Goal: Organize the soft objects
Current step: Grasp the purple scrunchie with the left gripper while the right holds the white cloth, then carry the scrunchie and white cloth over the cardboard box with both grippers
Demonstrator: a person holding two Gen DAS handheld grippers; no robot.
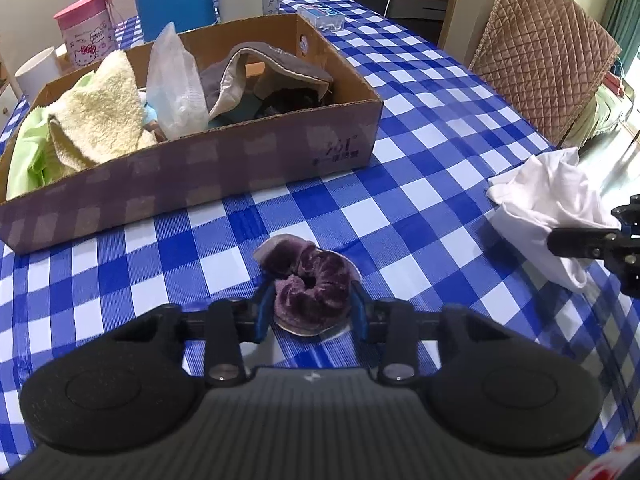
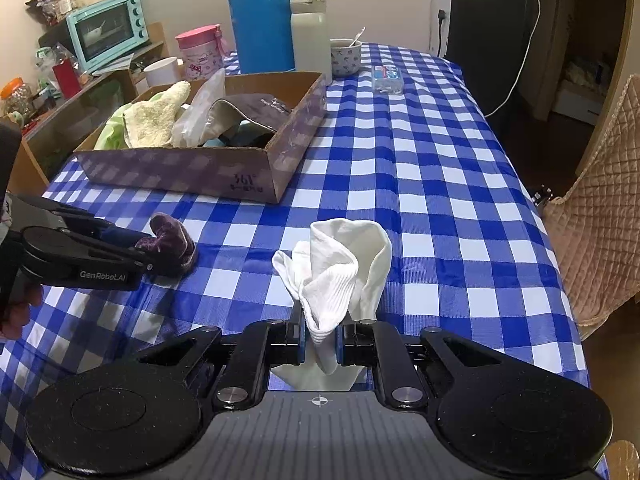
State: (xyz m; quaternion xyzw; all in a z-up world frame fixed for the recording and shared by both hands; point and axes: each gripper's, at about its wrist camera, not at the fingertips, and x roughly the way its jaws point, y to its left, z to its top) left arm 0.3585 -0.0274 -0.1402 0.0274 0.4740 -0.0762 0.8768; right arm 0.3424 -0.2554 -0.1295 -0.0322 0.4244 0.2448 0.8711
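A purple fuzzy slipper (image 1: 310, 280) lies on the blue checked tablecloth (image 1: 420, 168), between the fingers of my left gripper (image 1: 312, 312), which close on its near end. It also shows in the right wrist view (image 2: 170, 242) at the left gripper's tips (image 2: 138, 246). My right gripper (image 2: 319, 334) is shut on a white sock (image 2: 340, 268) that bunches up above the fingers; the sock also shows at the right of the left wrist view (image 1: 548, 208). A cardboard box (image 1: 240, 160) holds a cream towel (image 1: 100, 116), a green cloth, a plastic bag and a grey slipper (image 1: 260, 72).
Behind the box (image 2: 224, 176) stand a blue cylinder (image 2: 262, 16), a white flask (image 2: 310, 32), a pink Hello Kitty tub (image 2: 200, 52), a cup with a spoon (image 2: 346, 56) and a small plastic case (image 2: 386, 78). A quilted chair (image 1: 544, 56) stands at the table's right edge.
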